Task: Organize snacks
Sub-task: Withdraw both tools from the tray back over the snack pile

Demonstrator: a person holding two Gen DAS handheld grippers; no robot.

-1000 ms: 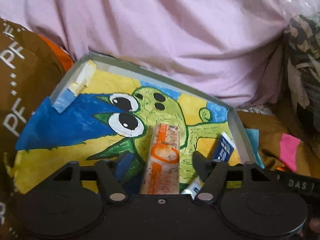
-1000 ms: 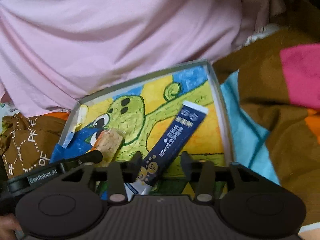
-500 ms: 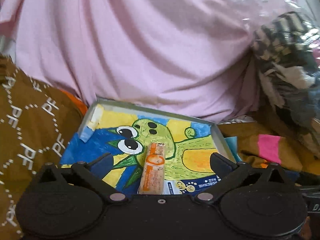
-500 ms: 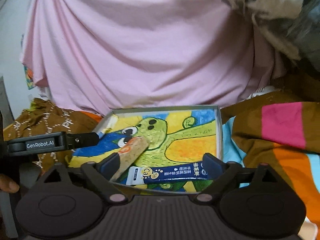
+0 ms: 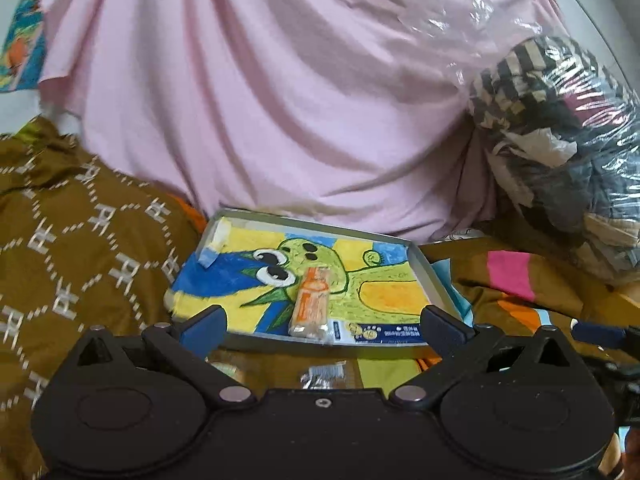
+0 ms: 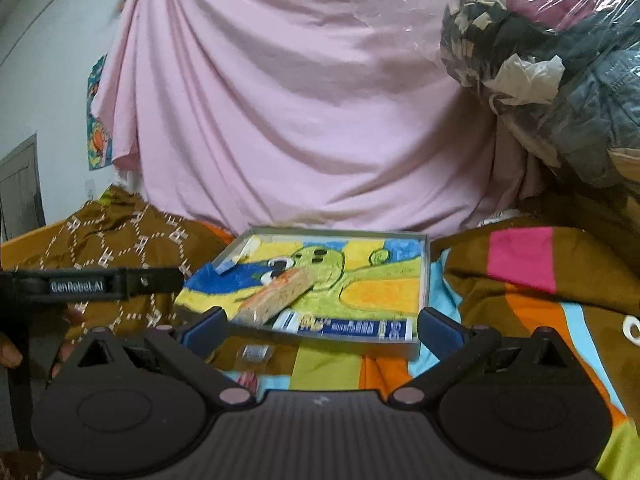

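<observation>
A shallow grey tray (image 5: pixel 312 222) lined with a cartoon drawing of a green creature lies on the bed, also in the right wrist view (image 6: pixel 336 230). An orange snack bar (image 5: pixel 314 300) (image 6: pixel 276 296) rests in its middle. A blue stick packet (image 5: pixel 384 334) (image 6: pixel 348 326) lies along its near edge. My left gripper (image 5: pixel 322 324) is open, short of the tray, holding nothing. My right gripper (image 6: pixel 322 325) has its jaws opening wide, with nothing between them. A small clear-wrapped snack (image 5: pixel 324 372) (image 6: pixel 254 354) sits on the blanket in front of the tray.
A pink cloth (image 5: pixel 300 100) hangs behind the tray. Brown patterned fabric (image 5: pixel 80 260) is piled on the left. A plastic-wrapped bundle of clothes (image 5: pixel 560 140) sits at the right. A striped colourful blanket (image 6: pixel 520 280) covers the surface. The left gripper's finger (image 6: pixel 120 282) reaches in from the left.
Both grippers have opened and drawn back from the tray. The orange bar and the blue packet were let go and now lie in the tray.
</observation>
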